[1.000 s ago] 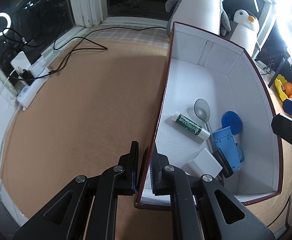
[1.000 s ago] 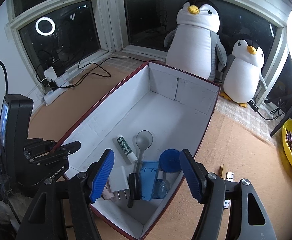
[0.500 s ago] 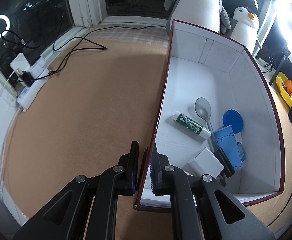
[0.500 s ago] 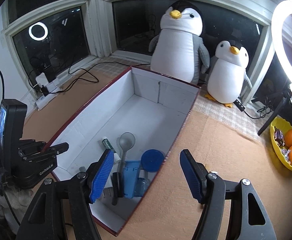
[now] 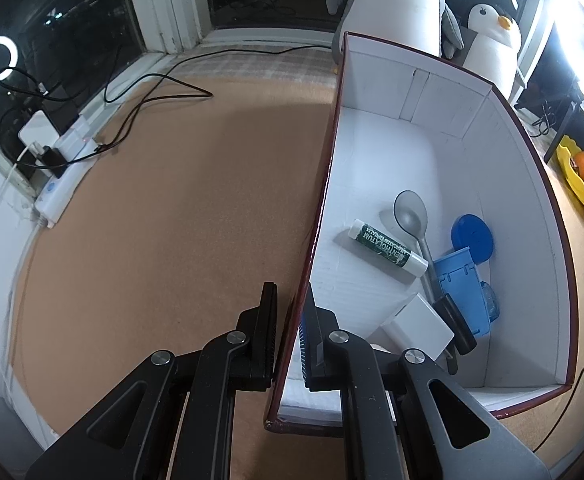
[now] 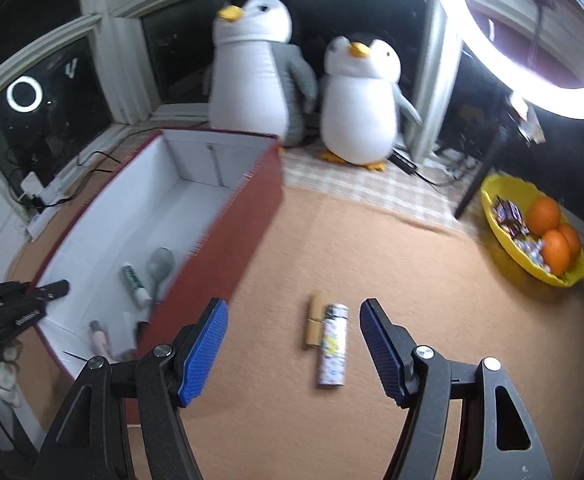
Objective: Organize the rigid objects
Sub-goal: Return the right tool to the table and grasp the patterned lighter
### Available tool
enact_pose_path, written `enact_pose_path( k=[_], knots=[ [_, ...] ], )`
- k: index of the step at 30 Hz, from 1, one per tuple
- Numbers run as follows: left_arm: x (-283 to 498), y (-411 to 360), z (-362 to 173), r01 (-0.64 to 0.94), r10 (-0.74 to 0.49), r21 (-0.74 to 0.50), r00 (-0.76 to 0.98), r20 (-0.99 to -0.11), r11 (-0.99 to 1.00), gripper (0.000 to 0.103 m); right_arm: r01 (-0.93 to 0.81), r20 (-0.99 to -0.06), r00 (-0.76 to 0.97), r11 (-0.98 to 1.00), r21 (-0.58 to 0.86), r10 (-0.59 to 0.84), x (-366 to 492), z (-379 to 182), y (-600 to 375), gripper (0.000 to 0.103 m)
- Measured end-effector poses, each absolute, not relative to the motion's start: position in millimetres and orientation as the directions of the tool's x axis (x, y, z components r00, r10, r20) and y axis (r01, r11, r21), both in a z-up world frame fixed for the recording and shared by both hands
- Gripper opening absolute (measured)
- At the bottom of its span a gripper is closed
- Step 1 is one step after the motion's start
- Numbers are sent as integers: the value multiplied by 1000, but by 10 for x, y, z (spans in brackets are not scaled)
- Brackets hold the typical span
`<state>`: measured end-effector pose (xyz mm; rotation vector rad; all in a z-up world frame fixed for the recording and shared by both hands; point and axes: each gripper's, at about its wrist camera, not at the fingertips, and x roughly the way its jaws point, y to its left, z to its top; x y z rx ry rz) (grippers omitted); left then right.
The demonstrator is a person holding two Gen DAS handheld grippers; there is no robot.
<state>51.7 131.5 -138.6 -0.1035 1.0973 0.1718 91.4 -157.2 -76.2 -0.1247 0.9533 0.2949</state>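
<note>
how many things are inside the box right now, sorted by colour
Blue: 2, the round lid and the plastic block
Green and white: 1, the tube
Grey: 1, the spoon
White: 1, the charger block
Black: 1, the handle-like piece
Pink: 1, a small item near the corner
Total: 7 that I can make out in the box

Tan carpet (image 6: pixel 371 420) across floor; checked cloth (image 6: pixel 363 192) along dark windows (image 5: pixel 56 40). Two plush penguins (image 6: pixel 260 68) against glass. Lit ring light (image 6: pixel 531 40) at right, reflected in pane. Power strip (image 5: pixel 64 176) with cables by sill. Yellow bowl (image 6: pixel 503 236) of oranges.
</note>
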Motion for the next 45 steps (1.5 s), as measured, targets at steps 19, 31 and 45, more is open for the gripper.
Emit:
enact_pose_path(
  k=[19, 31, 45],
  knots=[
    [595, 1265, -1408, -189, 117, 39, 420, -900, 981, 9, -280, -922, 366, 960, 22, 128, 1223, -1616, -1893, 53],
    [599, 1264, -1407, -196, 124, 44, 416, -901, 980, 9, -320, -937, 339, 947, -33, 82, 1353, -1812, -1801, 40],
    [595, 1274, -1408, -201, 124, 42, 418, -900, 979, 9, -319, -941, 322, 948, -2, 106, 1453, -1828, -1809, 21]
  ],
)
